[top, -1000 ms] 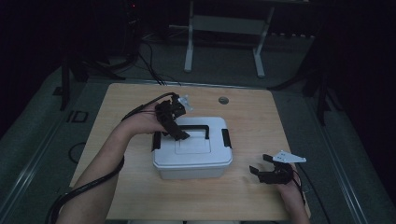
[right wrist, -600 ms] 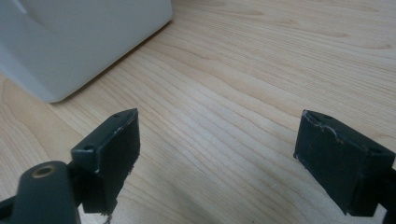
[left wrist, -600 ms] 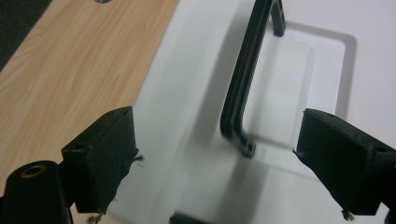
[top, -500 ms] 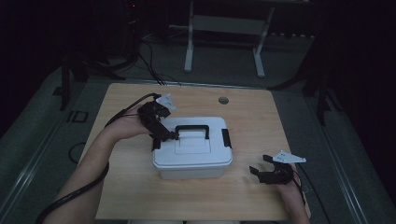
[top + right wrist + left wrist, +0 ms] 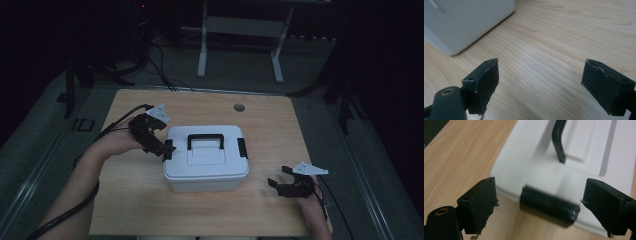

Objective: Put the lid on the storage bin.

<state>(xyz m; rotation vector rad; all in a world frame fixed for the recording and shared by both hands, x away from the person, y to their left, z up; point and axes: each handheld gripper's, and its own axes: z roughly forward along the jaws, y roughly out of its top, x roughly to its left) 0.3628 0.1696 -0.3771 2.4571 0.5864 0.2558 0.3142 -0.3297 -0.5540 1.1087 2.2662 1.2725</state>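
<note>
My left tongs (image 5: pixel 537 206), spread, frame the nine-o'clock latch (image 5: pixel 549 208) of the rigid, smooth box (image 5: pixel 206 159); I'd pinch that latch. Right tongs (image 5: pixel 285 182) idle, spread.

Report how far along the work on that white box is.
Done: nothing visibly; the white plastic lidded box sits shut, handle flat. In hand: the open left gripper straddles its black side latch, not pressing. Left: working that latch and the opposite one; the right gripper rests open.

I've drawn my left hand-held gripper (image 5: pixel 162 148) off the top of the box (image 5: pixel 206 170) and out to its left end; its open jaws now frame the black latch (image 5: pixel 549 208) there, not touching it.
</note>
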